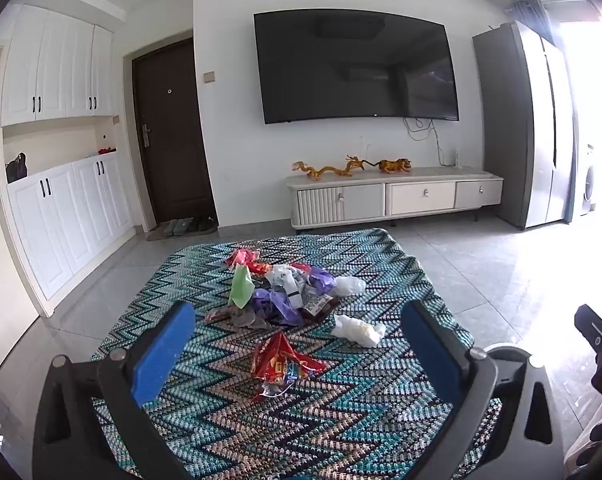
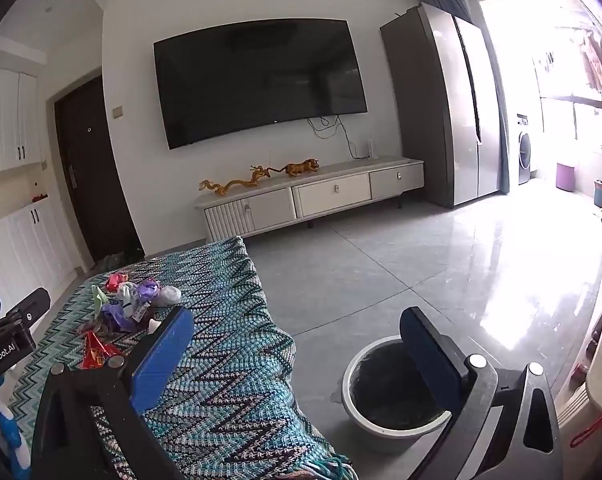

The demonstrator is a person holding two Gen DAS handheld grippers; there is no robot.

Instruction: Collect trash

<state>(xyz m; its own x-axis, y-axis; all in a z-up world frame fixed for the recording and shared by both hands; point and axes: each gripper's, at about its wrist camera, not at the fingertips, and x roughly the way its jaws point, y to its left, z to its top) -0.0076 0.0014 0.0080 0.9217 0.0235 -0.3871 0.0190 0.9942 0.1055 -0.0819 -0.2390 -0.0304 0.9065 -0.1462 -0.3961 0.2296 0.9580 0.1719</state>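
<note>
A heap of trash (image 1: 285, 292) lies on a table under a zigzag cloth (image 1: 365, 420): green, purple, white and red wrappers. A red wrapper (image 1: 281, 360) and a white crumpled tissue (image 1: 357, 330) lie nearer. My left gripper (image 1: 299, 344) is open and empty, with the red wrapper between its blue fingers, above the cloth. My right gripper (image 2: 297, 344) is open and empty at the table's right edge, over a white-rimmed bin (image 2: 385, 388) on the floor. The heap also shows in the right wrist view (image 2: 129, 304), with the left gripper's body (image 2: 13, 332) at the left.
A low TV cabinet (image 1: 393, 196) with golden figurines stands against the far wall under a TV (image 1: 357, 68). A grey fridge (image 1: 521, 128) is at the right, white cupboards (image 1: 61, 200) and a dark door (image 1: 169, 128) at the left. Grey tile floor (image 2: 421, 264) surrounds the table.
</note>
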